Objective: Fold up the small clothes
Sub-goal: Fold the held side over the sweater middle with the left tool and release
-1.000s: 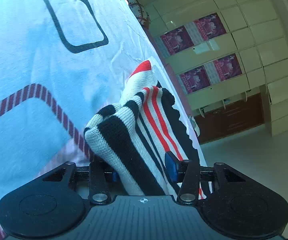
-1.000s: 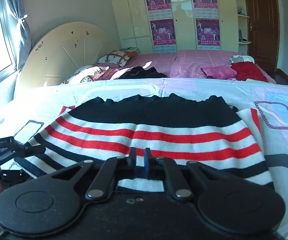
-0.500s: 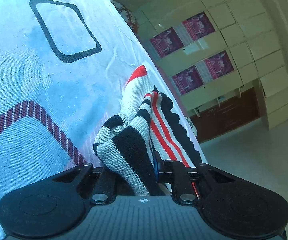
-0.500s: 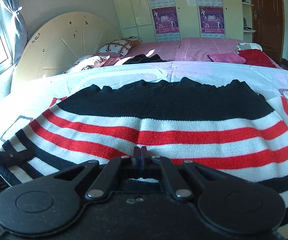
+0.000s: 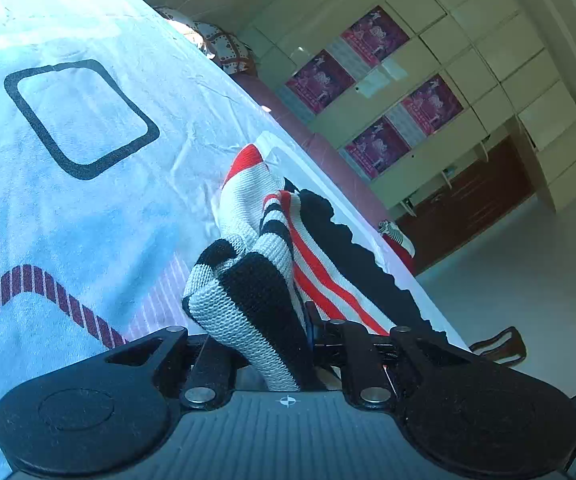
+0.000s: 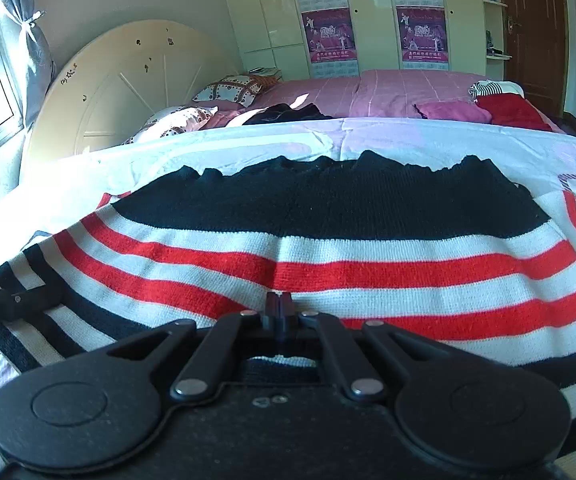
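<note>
A small knitted sweater with black, white and red stripes (image 6: 328, 240) lies spread on the pale bedsheet (image 6: 248, 148). My right gripper (image 6: 279, 312) is shut on its near edge at the middle. My left gripper (image 5: 264, 332) is shut on a bunched corner of the same sweater (image 5: 248, 296) and holds it lifted off the sheet (image 5: 68, 208). The left gripper also shows at the left edge of the right wrist view (image 6: 4, 304), at the sweater's left side.
A round cream headboard (image 6: 128, 92) and pillows (image 6: 232, 90) stand behind. A pink bed (image 6: 388, 92) carries folded red and pink clothes (image 6: 508, 110). Wardrobes with posters (image 6: 328, 32) line the far wall. Bare floor (image 5: 528, 280) lies beside the bed.
My left gripper closed on the sweater corner and lifted it, tilting. My right gripper closed fully on the near edge and moved in closer over the sweater.
</note>
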`<state>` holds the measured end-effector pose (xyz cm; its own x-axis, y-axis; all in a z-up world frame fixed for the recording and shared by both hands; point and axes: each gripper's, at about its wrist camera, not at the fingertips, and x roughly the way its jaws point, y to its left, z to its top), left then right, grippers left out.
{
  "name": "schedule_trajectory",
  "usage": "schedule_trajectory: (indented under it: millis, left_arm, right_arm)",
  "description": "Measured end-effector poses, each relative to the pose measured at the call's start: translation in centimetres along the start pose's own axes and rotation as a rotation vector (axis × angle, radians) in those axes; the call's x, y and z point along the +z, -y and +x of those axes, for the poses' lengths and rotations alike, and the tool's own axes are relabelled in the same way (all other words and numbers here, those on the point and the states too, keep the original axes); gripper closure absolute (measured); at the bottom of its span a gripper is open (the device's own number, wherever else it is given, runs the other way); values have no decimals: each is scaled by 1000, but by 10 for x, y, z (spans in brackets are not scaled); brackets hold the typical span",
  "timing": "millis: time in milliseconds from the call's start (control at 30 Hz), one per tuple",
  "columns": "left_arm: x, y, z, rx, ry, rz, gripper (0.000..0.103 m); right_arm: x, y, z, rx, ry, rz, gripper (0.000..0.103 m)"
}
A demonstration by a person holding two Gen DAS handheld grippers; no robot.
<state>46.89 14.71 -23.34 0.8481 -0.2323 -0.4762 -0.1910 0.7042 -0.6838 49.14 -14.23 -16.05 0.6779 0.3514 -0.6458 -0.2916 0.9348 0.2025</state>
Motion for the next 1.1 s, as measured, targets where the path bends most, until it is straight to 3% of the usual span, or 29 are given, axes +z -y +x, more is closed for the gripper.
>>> schedule_trajectory:
  millis: [267,533,667,733,867,967,1000,1033,1100]
  left_arm:
    - [3,30,-12,8,31,55,89]
    - [-3,113,-19,8,46,227,89]
    - [-19,161,-19,-18,29,318,89]
    - [-31,188,-15,-35,14,377,89]
    - [-67,233,4,-85,-55,441,89]
    - [-112,263,33,-97,-176,502,89]
    - [-128,269,45,-82,-231,538,89]
    - [-145,279,54,-50,-288,600,85]
    - [-166,298,47,-6,-257,735,70]
  right_arm:
    - [-3,5,2,26,19,-13,103]
    - [4,29,1,147,-6,54,103]
    - [7,63,-28,212,29,136,97]
    - [5,84,-50,232,62,161,97]
    - [-5,134,-89,177,102,215,95]
    - [-17,176,-111,110,107,286,93]
    - [-23,190,-117,97,104,322,88]
    - [-27,204,-121,88,99,359,85]
    - [-37,224,-131,72,99,417,72]
